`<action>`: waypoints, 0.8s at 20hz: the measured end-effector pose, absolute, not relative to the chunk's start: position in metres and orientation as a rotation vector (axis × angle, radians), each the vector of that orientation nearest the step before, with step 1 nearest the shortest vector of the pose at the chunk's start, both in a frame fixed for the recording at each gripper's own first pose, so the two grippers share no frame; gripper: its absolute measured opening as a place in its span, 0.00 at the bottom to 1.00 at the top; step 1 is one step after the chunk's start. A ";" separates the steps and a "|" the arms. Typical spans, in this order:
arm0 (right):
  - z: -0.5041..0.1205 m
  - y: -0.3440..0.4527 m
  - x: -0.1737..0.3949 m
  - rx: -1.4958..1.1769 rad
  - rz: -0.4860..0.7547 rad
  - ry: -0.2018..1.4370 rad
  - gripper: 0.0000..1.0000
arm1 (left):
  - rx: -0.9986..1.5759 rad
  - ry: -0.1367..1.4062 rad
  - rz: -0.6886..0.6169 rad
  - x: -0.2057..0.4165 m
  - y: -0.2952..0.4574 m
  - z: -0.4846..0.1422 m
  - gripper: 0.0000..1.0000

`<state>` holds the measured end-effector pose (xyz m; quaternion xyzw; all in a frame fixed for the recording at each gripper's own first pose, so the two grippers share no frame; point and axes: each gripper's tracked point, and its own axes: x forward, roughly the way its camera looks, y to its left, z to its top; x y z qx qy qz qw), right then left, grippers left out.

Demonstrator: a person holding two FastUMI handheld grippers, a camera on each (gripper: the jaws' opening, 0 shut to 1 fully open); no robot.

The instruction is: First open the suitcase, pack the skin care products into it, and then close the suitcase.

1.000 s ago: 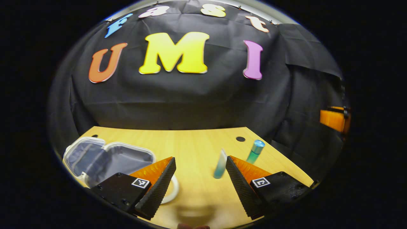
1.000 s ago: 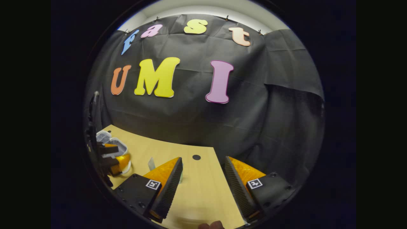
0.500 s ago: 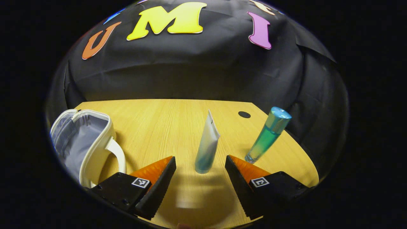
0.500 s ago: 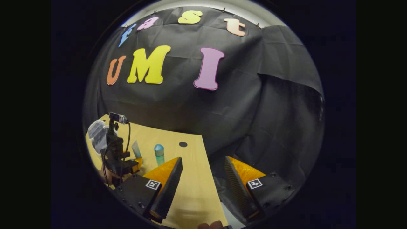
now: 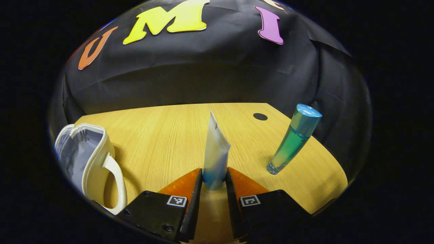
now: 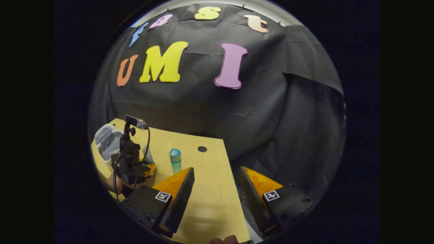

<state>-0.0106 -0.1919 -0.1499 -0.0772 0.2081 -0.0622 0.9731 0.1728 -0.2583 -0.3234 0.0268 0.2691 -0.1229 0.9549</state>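
You are holding the left gripper (image 5: 214, 179) low over the table (image 5: 162, 135), and its two fingers are pressing on the base of the tube (image 5: 215, 156) from both sides. The tube is standing upright, with its flat sealed end pointing up. To the right of it the bottle (image 5: 293, 139) is standing on the table, well apart from the tube, with its blue cap on top. At the left edge the suitcase (image 5: 84, 156) is lying open, showing its grey lining, and its white handle is facing the gripper. In the right gripper view you are keeping the right gripper (image 6: 217, 189) wide open and gripping nothing, above the near right part of the table (image 6: 210, 189). Farther left there, your hand (image 6: 113, 184) is holding the left gripper (image 6: 149, 167) at the tube (image 6: 148, 156), with the bottle (image 6: 175, 161) just beside and the suitcase (image 6: 106, 140) behind.
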 end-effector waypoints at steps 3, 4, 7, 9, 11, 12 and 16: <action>-0.168 -0.179 -0.001 -0.149 -0.069 0.439 0.80 | 0.026 0.545 -0.284 0.165 -0.261 -0.310 0.41; -0.175 -0.174 0.004 -0.140 -0.051 0.450 0.80 | 0.025 0.530 -0.291 0.163 -0.259 -0.299 0.40; -0.202 -0.150 0.021 -0.092 0.021 0.479 0.80 | 0.004 0.498 -0.295 0.148 -0.247 -0.257 0.40; -0.224 -0.130 0.038 -0.069 0.066 0.501 0.80 | -0.019 0.483 -0.285 0.135 -0.235 -0.232 0.40; -0.249 -0.113 0.060 -0.031 0.090 0.529 0.80 | -0.018 0.476 -0.265 0.122 -0.217 -0.210 0.40; -0.258 -0.107 0.072 -0.011 0.098 0.534 0.81 | -0.007 0.472 -0.252 0.116 -0.206 -0.201 0.40; -0.286 -0.090 0.114 0.024 0.094 0.547 0.80 | 0.021 0.479 -0.161 0.095 -0.145 -0.188 0.40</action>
